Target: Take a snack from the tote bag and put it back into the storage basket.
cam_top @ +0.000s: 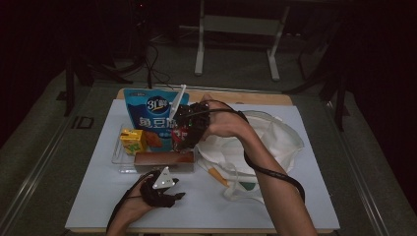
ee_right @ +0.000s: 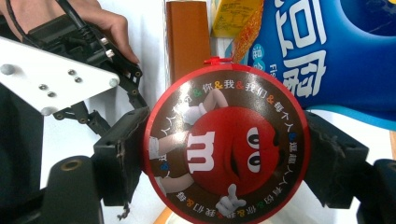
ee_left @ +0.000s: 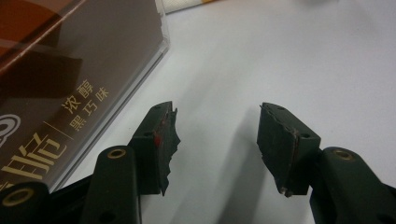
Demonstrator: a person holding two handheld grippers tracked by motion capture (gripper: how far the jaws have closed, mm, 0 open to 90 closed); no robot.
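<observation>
My right gripper [cam_top: 186, 129] [ee_right: 229, 135] is shut on a round red M&M's can [ee_right: 227, 149] [cam_top: 181, 133], held above the clear tray [cam_top: 118, 161]. In the tray lie a brown chocolate box [cam_top: 164, 161] [ee_right: 189, 37] and a yellow drink carton [cam_top: 133, 141] [ee_right: 231, 16]. A blue snack bag [cam_top: 147, 114] [ee_right: 327, 51] stands behind them. My left gripper [cam_top: 177, 190] [ee_left: 217, 126] stands open just above the white sheet in front of the tray. Nothing is between its jaws, and the brown chocolate box [ee_left: 56, 70] is right beside it.
A white cloth bag [cam_top: 275, 140] lies crumpled at the right, with an orange-tipped item [cam_top: 217, 176] at its near edge. The white sheet [cam_top: 295, 206] covers most of the wooden table. A metal frame [cam_top: 236, 29] stands on the floor beyond the table.
</observation>
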